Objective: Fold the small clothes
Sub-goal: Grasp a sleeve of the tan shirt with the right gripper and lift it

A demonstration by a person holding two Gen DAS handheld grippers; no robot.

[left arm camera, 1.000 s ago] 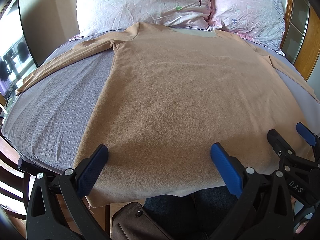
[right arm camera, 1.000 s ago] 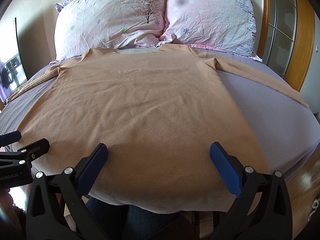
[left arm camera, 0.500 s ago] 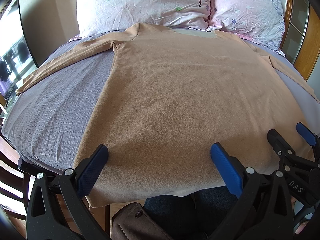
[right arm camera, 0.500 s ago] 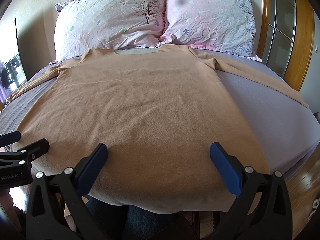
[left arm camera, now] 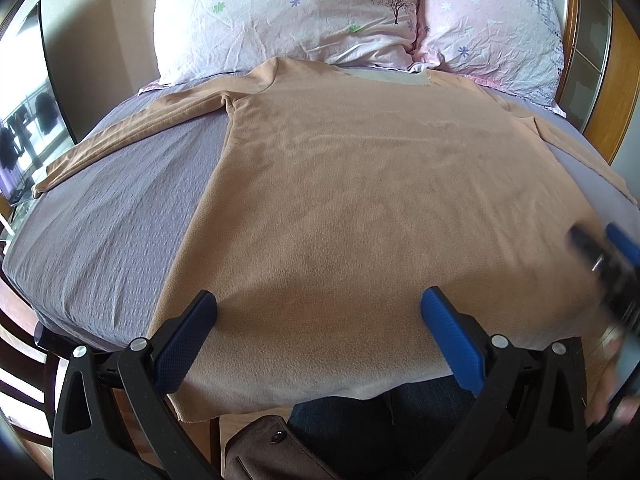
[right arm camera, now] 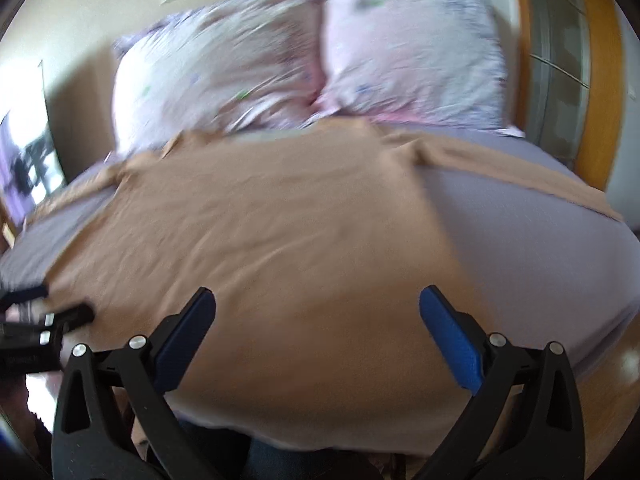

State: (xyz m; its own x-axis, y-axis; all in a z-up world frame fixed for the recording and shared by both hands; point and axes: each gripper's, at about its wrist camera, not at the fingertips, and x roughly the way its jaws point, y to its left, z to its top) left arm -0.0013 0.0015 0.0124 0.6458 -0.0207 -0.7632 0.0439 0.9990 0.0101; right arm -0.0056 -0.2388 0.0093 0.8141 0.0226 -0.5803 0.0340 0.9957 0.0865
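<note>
Across the bed, a tan long-sleeved shirt [left arm camera: 360, 208] is laid out flat, with the neck up by the pillows and the hem draped over the near edge of the mattress. Both sleeves are spread out sideways: one is stretched toward the far left corner, the other is seen running off to the right in the right wrist view [right arm camera: 520, 176]. Pretty smooth overall, only faint wrinkles can be made out.

The left gripper [left arm camera: 320, 336] is held just above the hem, jaws spread wide, nothing pinched between the blue pads. The right gripper [right arm camera: 316, 336] is likewise spread wide over the hem further right, nothing held; its whole view is smeared with blur. From the left camera it's caught as a blurry dark shape [left arm camera: 608, 276] at the right edge of the shirt.

A purple-grey sheet [left arm camera: 112, 232] is visible under the shirt. Two pale floral pillows [left arm camera: 288, 16] are propped side by side at the head of the bed. A brown bag [left arm camera: 272, 452] and dark jeans [left arm camera: 360, 428] can be spotted below the hem, right by the bed's edge. A wooden frame [right arm camera: 600, 80] is seen to the right.
</note>
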